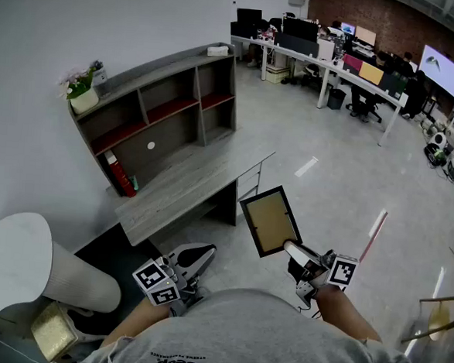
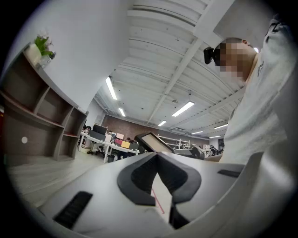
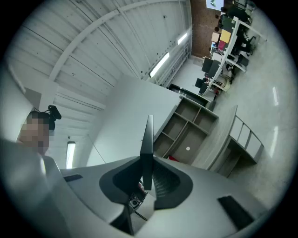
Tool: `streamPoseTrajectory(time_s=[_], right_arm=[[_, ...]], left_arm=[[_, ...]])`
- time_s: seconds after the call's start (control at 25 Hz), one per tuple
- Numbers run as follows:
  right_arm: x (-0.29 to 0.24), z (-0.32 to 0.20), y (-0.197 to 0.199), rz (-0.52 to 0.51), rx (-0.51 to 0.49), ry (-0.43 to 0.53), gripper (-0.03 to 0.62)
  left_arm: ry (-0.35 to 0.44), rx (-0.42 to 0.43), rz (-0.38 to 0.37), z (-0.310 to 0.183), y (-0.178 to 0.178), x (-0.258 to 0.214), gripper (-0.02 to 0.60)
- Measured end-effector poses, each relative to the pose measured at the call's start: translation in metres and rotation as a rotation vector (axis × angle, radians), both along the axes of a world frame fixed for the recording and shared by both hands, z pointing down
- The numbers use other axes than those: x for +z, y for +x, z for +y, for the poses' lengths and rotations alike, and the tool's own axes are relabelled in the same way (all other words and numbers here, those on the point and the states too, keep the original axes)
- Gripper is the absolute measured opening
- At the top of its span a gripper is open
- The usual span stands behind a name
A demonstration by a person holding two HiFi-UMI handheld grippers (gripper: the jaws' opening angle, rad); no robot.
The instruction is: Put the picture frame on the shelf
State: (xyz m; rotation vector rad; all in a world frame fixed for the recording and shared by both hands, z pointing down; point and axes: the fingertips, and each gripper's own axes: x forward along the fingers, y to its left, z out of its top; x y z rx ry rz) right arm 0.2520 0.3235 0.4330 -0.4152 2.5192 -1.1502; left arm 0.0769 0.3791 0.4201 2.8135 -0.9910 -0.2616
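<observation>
The picture frame point(image 1: 270, 220) is black with a tan panel and hangs in the air to the right of the desk. My right gripper point(image 1: 292, 251) is shut on its lower corner. In the right gripper view the picture frame point(image 3: 148, 146) stands edge-on between the pads. The grey shelf unit point(image 1: 164, 103) with red-lined compartments stands on the desk against the wall, well ahead and to the left of the frame. My left gripper point(image 1: 204, 253) is low near my body, shut with nothing in it; its tips point(image 2: 157, 155) meet. The left gripper view also catches the picture frame point(image 2: 151, 141).
The grey desk point(image 1: 188, 183) carries the shelf. A flower pot point(image 1: 84, 91) and a small box point(image 1: 217, 50) sit on the shelf's top, and a red bottle point(image 1: 120, 174) stands at its left foot. A white chair point(image 1: 20, 262) is at lower left. Office desks point(image 1: 328, 60) stand far back.
</observation>
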Motion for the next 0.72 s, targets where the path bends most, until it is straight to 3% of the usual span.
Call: streamPoseTrajectory(time_s=[0.72], right_arm=[[0.0036,0.0008,0.0031,0.004,-0.001,-0.011,0.078]], left_arm=[[-0.008,0.0,0.004,-0.0009,0.0015,0.0043,0.014]])
